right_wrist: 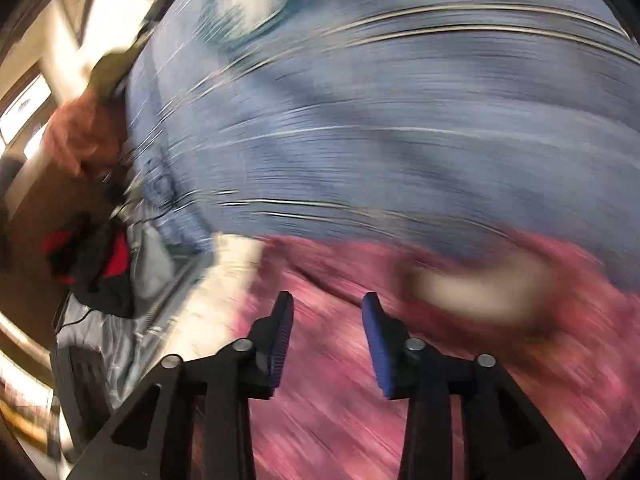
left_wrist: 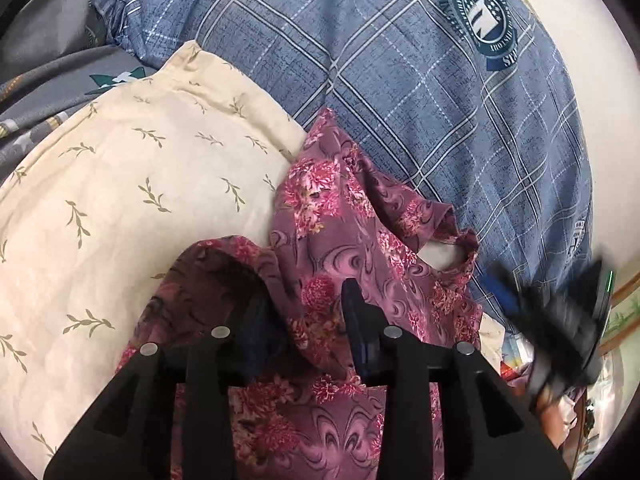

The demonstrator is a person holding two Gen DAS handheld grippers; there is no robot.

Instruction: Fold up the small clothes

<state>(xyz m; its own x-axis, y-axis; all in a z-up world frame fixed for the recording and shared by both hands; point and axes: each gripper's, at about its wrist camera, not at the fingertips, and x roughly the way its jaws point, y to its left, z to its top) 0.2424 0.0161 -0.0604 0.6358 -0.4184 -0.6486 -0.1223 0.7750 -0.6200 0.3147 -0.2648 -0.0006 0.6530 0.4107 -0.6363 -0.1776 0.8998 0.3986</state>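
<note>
A maroon floral garment [left_wrist: 344,216] lies crumpled on a blue plaid bedcover [left_wrist: 400,100], its neck opening toward the right. My left gripper [left_wrist: 306,296] stands open over it; a fold of the cloth drapes over the left finger and hangs loosely in the gap, while the right finger [left_wrist: 354,300] is bare. In the left wrist view my right gripper [left_wrist: 560,320] is a dark blur at the garment's right edge. Its own view is heavily smeared: the right gripper [right_wrist: 328,298] is open with nothing between the blue pads, above the maroon garment [right_wrist: 320,420].
A cream pillow with a leaf print [left_wrist: 120,200] lies left of the garment and touches it. Grey bedding [left_wrist: 48,80] is bunched at the far left. A red and black heap [right_wrist: 100,256] sits beside the bed. A hand [left_wrist: 556,412] shows at the lower right.
</note>
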